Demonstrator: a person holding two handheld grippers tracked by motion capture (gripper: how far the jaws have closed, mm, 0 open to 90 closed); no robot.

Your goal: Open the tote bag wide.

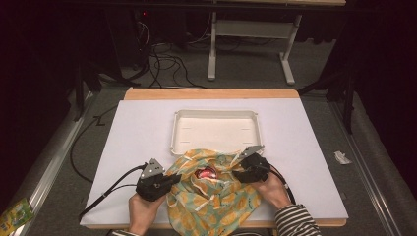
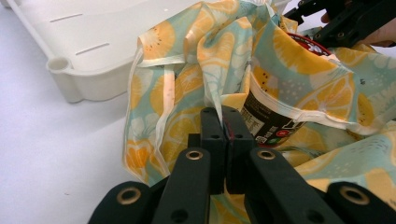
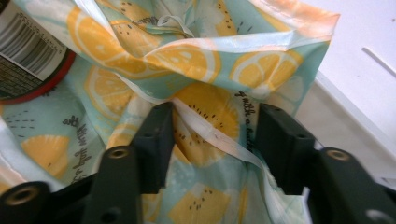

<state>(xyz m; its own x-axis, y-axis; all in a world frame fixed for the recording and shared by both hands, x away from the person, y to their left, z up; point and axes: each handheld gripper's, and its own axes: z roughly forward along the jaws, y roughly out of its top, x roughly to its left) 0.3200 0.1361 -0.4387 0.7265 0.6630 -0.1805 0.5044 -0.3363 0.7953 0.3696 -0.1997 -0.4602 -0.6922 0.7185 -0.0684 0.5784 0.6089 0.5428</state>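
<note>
A drawstring bag [image 1: 216,199] printed with orange slices on pale teal lies at the table's front edge. Inside its mouth lies a dark container with a red rim [image 1: 206,173], its label showing in the left gripper view [image 2: 268,123] and its barcode in the right gripper view [image 3: 28,51]. My left gripper [image 1: 172,179] is shut on a fold of the bag's rim [image 2: 226,121]. On the bag's right side my right gripper [image 1: 238,164] stands open, with fabric and a white hem strip lying loose between its jaws [image 3: 215,135].
A white plastic tray [image 1: 173,132] sits just behind the bag, close to both grippers. White sheet [image 1: 137,132] covers the tabletop. A green packet [image 1: 14,214] and cables lie on the floor at left; a paper scrap [image 1: 341,157] lies at right.
</note>
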